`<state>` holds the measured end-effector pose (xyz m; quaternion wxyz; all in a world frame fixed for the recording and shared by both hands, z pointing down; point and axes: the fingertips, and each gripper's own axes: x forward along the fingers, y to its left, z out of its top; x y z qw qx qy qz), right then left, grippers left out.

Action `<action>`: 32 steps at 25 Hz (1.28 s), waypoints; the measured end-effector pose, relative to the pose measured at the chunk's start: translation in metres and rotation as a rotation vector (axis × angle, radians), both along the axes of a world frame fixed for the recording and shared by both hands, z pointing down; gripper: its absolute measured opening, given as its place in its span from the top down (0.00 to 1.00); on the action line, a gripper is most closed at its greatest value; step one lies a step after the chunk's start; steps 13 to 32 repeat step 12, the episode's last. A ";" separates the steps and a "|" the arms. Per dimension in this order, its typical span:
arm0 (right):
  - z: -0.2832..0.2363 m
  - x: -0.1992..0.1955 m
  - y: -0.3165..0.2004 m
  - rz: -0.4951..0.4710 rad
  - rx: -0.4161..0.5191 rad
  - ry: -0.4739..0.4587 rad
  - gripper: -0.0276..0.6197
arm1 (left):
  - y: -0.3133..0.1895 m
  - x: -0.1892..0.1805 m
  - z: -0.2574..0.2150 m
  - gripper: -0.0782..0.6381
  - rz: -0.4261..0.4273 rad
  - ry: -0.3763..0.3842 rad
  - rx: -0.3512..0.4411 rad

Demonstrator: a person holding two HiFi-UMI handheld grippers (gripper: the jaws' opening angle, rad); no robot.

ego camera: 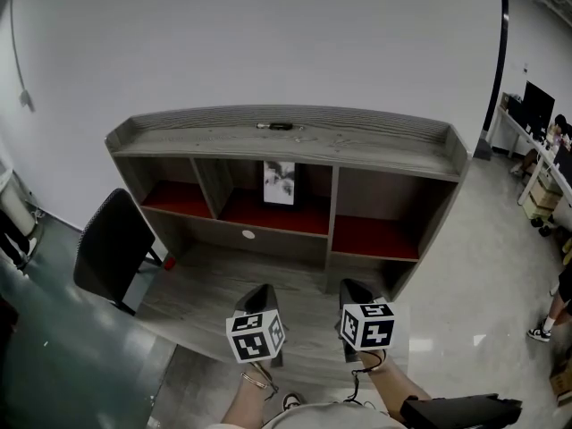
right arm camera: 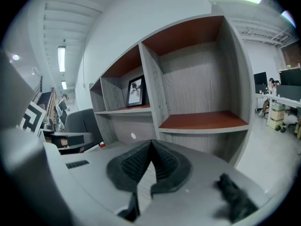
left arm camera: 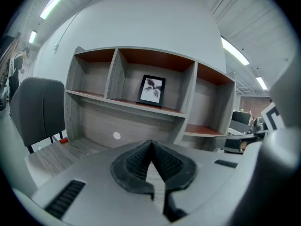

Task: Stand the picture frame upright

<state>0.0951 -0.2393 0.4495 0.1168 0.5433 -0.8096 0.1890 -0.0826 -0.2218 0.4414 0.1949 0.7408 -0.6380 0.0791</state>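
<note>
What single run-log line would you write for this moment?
picture frame: upright in middle compartment | left gripper: shut, empty | right gripper: shut, empty | contact with frame: none

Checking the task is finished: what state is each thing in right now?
picture frame: standing upright in the middle compartment.
left hand-held gripper: shut, holding nothing.
right hand-held gripper: shut, holding nothing.
chair: upright, nobody on it.

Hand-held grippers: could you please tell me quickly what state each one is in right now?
Left hand-held gripper: closed, jaws together, holding nothing.
Right hand-held gripper: closed, jaws together, holding nothing.
</note>
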 end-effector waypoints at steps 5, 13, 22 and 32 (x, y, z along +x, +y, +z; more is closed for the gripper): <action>0.000 -0.001 0.001 0.001 -0.002 -0.005 0.91 | 0.002 -0.001 0.003 0.87 -0.001 -0.004 -0.008; 0.000 0.001 0.001 0.002 -0.006 -0.007 0.91 | 0.001 -0.003 0.002 0.87 0.001 -0.005 -0.009; 0.000 0.001 0.001 0.002 -0.006 -0.007 0.91 | 0.001 -0.003 0.002 0.87 0.001 -0.005 -0.009; 0.000 0.001 0.001 0.002 -0.006 -0.007 0.91 | 0.001 -0.003 0.002 0.87 0.001 -0.005 -0.009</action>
